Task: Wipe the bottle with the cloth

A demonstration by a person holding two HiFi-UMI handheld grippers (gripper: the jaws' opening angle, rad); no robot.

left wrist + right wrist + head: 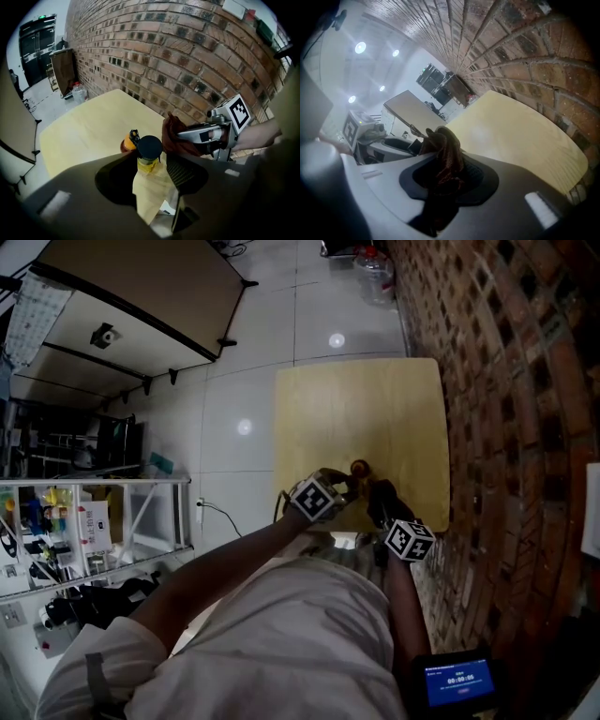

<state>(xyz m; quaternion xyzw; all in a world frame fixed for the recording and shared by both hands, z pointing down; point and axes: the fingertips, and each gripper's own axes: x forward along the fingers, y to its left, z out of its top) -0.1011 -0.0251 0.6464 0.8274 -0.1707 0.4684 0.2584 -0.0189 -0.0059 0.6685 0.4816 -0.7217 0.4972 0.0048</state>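
My left gripper (146, 159) has its jaws set wide round the bottle (150, 176), with a pad against each side as far as I can see; the bottle has a black cap, a yellow body and a pale label, and its capped end points away from the gripper's camera. My right gripper (440, 171) has its jaws pinched on the cloth (445, 150), a dark reddish-brown bunch that stands up between the pads and hangs down below them.

In the left gripper view the right gripper comes in from the right; the cloth is just beside the bottle's cap, and I cannot tell whether the two touch. Just behind the bottle, to its left, an orange bottle (130, 141) with a black nozzle stands on the table (89, 131); the table is pale wood.

In the head view both grippers are close together over the table's near edge, each with its marker cube facing up; a brick wall (178, 61) runs along the table's right side; white floor tiles (234, 418) lie to its left.
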